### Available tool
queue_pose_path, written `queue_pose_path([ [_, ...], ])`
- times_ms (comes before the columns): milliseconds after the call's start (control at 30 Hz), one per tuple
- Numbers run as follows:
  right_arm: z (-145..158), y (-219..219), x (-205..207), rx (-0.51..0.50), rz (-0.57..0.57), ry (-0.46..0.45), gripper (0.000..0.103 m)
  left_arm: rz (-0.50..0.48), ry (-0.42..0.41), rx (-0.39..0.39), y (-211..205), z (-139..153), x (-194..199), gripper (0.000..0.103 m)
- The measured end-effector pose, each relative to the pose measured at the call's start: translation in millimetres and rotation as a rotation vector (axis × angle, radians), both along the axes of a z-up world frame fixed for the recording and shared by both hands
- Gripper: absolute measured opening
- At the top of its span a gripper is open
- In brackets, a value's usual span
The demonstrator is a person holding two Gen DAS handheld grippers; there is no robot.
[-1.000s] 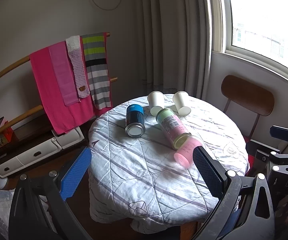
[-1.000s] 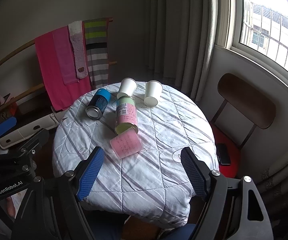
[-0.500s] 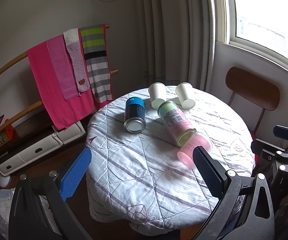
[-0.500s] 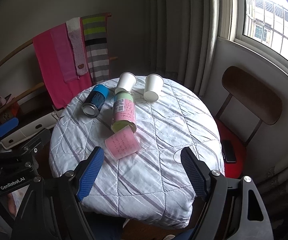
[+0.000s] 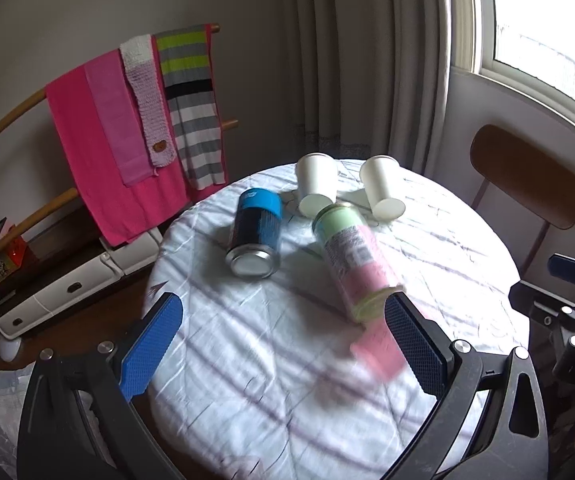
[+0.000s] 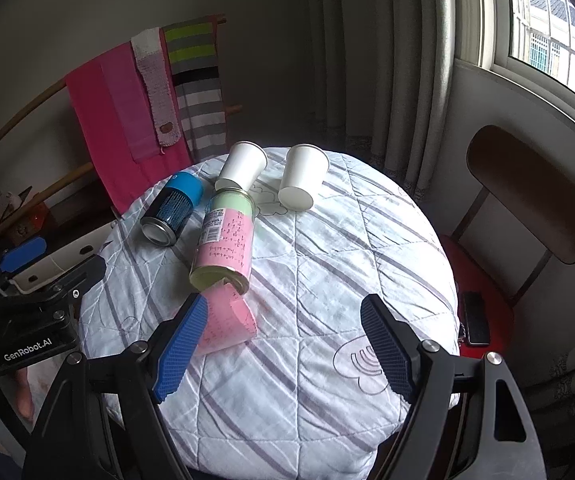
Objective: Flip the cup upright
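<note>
Five containers lie on their sides on a round table with a quilted white cloth (image 6: 327, 280). Two white paper cups (image 6: 241, 166) (image 6: 301, 180) lie at the far side. A blue and black can (image 6: 173, 210) lies at the left. A green and pink can (image 6: 225, 240) lies in the middle, with a pink cup (image 6: 227, 322) at its near end. My right gripper (image 6: 283, 348) is open and empty above the near half of the table, its left finger just beside the pink cup. My left gripper (image 5: 283, 344) is open and empty above the near left of the table (image 5: 287, 340); the pink cup (image 5: 377, 350) shows by its right finger.
A wooden chair (image 6: 527, 200) with a red seat and a phone (image 6: 475, 318) stands right of the table. A rack with pink and striped towels (image 6: 143, 92) stands at the back left. Curtains and a window (image 6: 547, 20) are behind.
Both grippers have moved forward toward the table, so the cups and cans look larger. The pink cup now sits right by a finger of each gripper. Nothing was grasped.
</note>
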State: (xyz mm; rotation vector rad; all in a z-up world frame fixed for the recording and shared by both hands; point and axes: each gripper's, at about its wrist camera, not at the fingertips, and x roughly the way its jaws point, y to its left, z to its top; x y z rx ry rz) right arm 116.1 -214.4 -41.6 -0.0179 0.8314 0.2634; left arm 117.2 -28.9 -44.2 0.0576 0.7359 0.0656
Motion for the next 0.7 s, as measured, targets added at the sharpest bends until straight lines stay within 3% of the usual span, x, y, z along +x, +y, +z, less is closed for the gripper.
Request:
queue_pose_path([
  [500,0.1,-10.5,91.4,0.050,0.060,0.066,0.080,0.026,0.070,-0.002,-15.6,14.7,79.3,0.102],
  [700,24.5,2.2,109.5,0.052,0.086,0.152,0.080,0.065,0.136,0.023,-13.6,49.8,86.8,0.102],
])
